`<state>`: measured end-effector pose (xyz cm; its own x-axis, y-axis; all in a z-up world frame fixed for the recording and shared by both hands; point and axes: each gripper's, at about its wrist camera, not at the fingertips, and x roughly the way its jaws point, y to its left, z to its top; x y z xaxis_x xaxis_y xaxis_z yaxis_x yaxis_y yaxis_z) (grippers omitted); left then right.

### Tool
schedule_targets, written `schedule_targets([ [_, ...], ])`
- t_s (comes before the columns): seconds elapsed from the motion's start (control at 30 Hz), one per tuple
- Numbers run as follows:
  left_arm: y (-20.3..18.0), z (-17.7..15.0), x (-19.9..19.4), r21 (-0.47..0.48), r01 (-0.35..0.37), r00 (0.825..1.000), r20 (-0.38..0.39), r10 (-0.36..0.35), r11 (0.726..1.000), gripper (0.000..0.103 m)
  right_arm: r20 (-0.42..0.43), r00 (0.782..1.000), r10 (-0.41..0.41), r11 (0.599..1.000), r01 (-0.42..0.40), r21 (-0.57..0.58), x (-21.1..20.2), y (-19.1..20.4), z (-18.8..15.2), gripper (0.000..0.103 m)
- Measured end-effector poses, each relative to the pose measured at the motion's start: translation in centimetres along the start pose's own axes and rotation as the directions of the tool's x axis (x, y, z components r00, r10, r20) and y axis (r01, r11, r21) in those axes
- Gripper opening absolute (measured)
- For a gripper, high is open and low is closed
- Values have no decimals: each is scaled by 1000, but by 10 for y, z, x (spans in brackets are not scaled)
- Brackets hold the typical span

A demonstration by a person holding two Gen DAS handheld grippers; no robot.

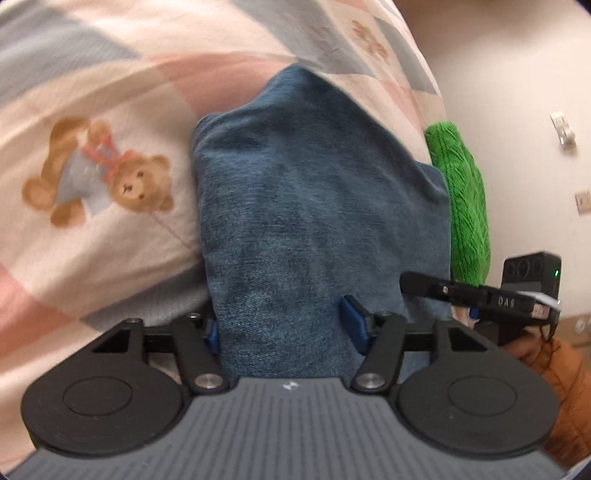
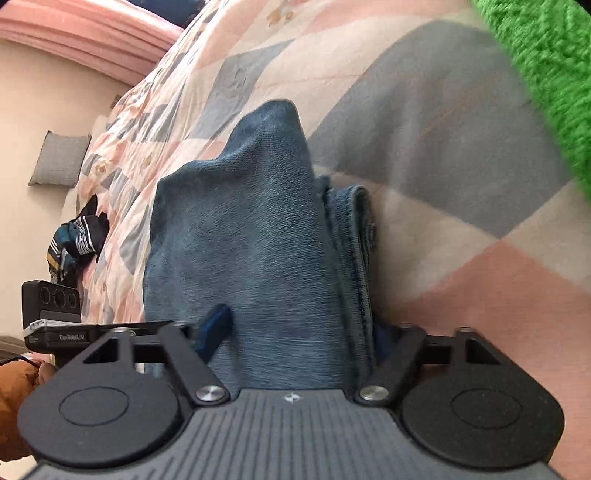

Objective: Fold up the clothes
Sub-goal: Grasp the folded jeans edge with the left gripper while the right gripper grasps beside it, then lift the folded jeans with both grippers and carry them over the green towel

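Note:
A pair of blue jeans (image 1: 314,206) hangs lifted over the patchwork bed quilt (image 1: 92,236). My left gripper (image 1: 284,332) is shut on the jeans, denim bunched between its blue pads (image 1: 352,323). My right gripper (image 2: 295,332) is shut on the same jeans (image 2: 251,240), with a stitched hem (image 2: 354,236) on the right side. The denim covers most of both grippers' fingers. The right gripper's body (image 1: 480,299) shows at the right edge of the left wrist view; the left gripper's body (image 2: 51,321) shows at the left of the right wrist view.
A green knitted garment (image 1: 465,199) lies on the quilt beside the jeans; it also shows in the right wrist view (image 2: 546,74). A dark striped garment (image 2: 77,236) lies near the bed's edge. A grey pillow (image 2: 59,158) and pink fabric (image 2: 85,33) sit beyond.

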<state>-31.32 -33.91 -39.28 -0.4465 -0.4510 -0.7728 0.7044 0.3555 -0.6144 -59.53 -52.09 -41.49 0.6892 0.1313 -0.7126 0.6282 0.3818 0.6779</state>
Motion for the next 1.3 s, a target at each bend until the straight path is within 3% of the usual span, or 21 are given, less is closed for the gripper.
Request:
schedule_targets([
  [0.1,-9,8,-9,54,9,1000,-14,-8,999,43,41,999,-3,1000,2,17,-14,8,-8,43],
  [0.27,-26,31,13,172,-34,992,-115,54,984,42,130,991,-32,989,13,144,-29,4,-38,41],
  [0.4,-57,55,-1,311,-34,989,-123,76,950,34,206,976,-70,980,28,198,-39,16,-50,35],
  [0.5,-89,84,-14,418,15,993,-109,34,908,33,317,948,-40,968,-41,246,-66,25,-69,33],
  [0.57,-122,108,-14,505,66,994,-112,-10,861,33,420,907,-45,950,-90,297,-90,29,-82,33],
  [0.67,-180,146,6,636,149,986,-153,-65,757,33,563,820,-107,914,-142,380,-125,32,-91,33],
  [0.83,-288,197,72,785,297,953,-283,-111,543,33,725,633,-272,845,-204,495,-181,20,-92,33],
  [0.9,-326,208,98,821,341,937,-335,-98,457,33,762,556,-331,810,-246,532,-197,10,-94,33],
  [0.97,-361,211,127,853,366,926,-374,-54,373,34,780,498,-378,765,-307,567,-203,-3,-96,33],
  [1.0,-375,212,140,863,376,921,-390,-29,337,34,781,481,-397,740,-335,583,-201,-9,-97,33],
  [1.1,-401,209,178,876,400,905,-424,37,268,34,777,439,-452,661,-420,622,-196,-28,-99,33],
  [1.17,-403,202,194,880,410,897,-437,71,239,34,767,437,-470,616,-461,639,-185,-37,-95,33],
  [1.3,-394,193,221,878,430,881,-459,117,208,35,743,445,-499,585,-460,668,-166,-59,-97,33],
])
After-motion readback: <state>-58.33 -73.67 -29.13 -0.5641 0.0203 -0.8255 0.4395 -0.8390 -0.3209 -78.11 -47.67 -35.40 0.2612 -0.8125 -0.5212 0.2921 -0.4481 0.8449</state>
